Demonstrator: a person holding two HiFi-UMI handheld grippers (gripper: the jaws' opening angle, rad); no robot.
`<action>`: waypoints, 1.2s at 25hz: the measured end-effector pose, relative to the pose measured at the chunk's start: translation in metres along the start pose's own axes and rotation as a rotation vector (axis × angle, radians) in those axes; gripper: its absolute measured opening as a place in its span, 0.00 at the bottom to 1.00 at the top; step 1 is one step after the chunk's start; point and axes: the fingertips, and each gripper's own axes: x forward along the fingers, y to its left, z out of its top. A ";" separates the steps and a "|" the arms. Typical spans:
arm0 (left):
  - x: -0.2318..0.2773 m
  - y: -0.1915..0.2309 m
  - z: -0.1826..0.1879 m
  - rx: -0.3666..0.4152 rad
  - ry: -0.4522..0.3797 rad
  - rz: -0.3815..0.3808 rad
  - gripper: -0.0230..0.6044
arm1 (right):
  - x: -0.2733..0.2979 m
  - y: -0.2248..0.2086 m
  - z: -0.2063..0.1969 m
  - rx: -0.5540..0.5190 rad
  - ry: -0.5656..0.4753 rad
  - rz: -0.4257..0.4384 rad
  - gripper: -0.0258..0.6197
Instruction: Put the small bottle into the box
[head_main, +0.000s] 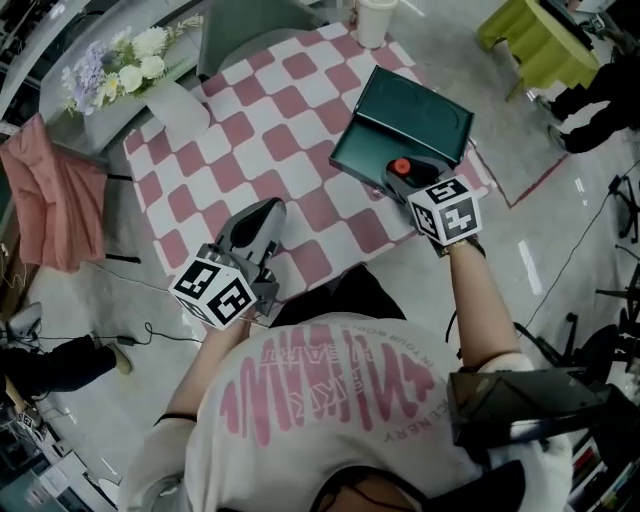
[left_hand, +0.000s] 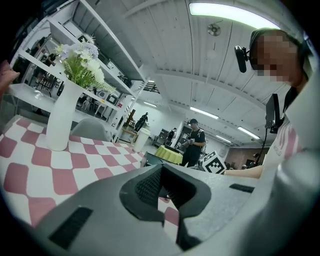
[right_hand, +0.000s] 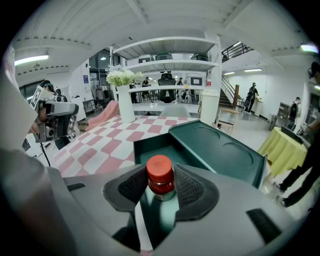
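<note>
One small bottle (right_hand: 160, 181), clamped in your right gripper (head_main: 402, 178) fingers over the box (head_main: 362, 148) near rim; left gripper (left_hand: 162, 186) fingers closed, empty. Letting go here risks a rim strike and a spill onto the surface (head_main: 290, 150).

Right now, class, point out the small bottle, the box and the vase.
small bottle (right_hand: 160, 170), right gripper view, on its red cap.
box (right_hand: 220, 151), right gripper view, inside face of the open lid.
vase (left_hand: 62, 117), left gripper view, middle of its white body.

Small bottle (right_hand: 160, 176): red cap, upright, clamped between the jaws of the right gripper (right_hand: 161, 192), positioned over the box's 6 o'clock rim. Box (right_hand: 222, 156): dark green, standing open, lid laid back toward 2 o'clock in the right gripper view.
</note>
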 end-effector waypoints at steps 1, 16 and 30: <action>-0.003 0.000 0.000 0.004 0.000 -0.002 0.05 | 0.000 0.000 0.001 -0.002 0.002 -0.002 0.28; -0.044 0.006 -0.003 -0.002 0.015 0.014 0.05 | -0.001 0.001 0.003 0.001 0.027 -0.052 0.28; -0.054 0.014 0.004 -0.002 0.001 -0.007 0.05 | -0.012 0.003 0.008 0.074 -0.017 -0.086 0.30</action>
